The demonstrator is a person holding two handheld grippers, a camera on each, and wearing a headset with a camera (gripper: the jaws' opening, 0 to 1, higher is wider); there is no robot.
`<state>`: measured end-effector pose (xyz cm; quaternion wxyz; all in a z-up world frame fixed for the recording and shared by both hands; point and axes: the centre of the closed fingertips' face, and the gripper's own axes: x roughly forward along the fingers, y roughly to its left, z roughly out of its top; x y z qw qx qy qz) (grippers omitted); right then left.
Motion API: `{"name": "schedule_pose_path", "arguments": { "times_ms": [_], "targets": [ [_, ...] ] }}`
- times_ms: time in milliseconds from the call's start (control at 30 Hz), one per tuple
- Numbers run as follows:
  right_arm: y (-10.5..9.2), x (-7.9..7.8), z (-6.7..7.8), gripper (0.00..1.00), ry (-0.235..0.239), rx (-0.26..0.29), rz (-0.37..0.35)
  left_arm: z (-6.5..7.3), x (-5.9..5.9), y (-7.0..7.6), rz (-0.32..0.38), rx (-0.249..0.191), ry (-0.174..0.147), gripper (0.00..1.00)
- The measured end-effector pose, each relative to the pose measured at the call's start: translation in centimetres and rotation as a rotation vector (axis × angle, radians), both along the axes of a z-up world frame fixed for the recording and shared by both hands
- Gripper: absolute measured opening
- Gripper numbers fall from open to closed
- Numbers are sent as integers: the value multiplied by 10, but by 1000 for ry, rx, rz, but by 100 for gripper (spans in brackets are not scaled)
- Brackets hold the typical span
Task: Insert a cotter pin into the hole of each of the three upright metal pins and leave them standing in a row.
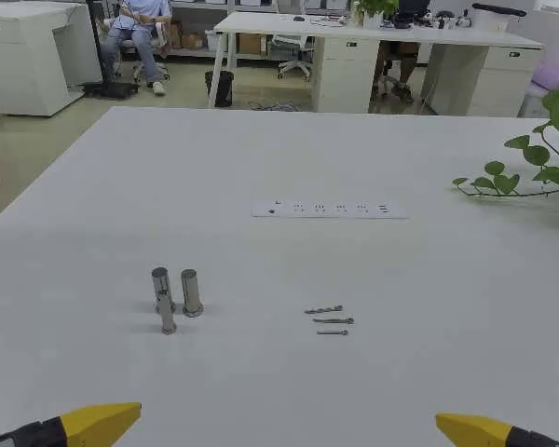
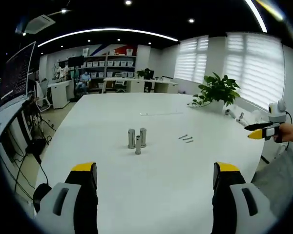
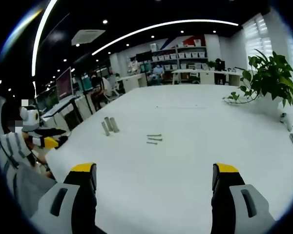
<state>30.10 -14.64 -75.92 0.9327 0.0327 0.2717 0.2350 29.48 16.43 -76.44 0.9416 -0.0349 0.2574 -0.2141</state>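
The left claw [image 2: 155, 168] and the right claw [image 3: 154, 168] were held wide open over the white tabletop [image 1: 410, 279], on which three upright metal pins [image 1: 175, 298] were clustered, with three cotter pins [image 1: 329, 320] laid apart to their right.
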Motion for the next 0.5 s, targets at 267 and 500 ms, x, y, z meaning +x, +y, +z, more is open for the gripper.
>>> {"name": "schedule_pose_path", "arguments": {
  "times_ms": [267,500],
  "targets": [
    [-2,1,-3,100,19,10,-16,-6,9,4,21,10,-11,99],
    [-2,0,-5,100,28,6,-26,-1,19,1,10,-7,-34,92]
  ]
}}
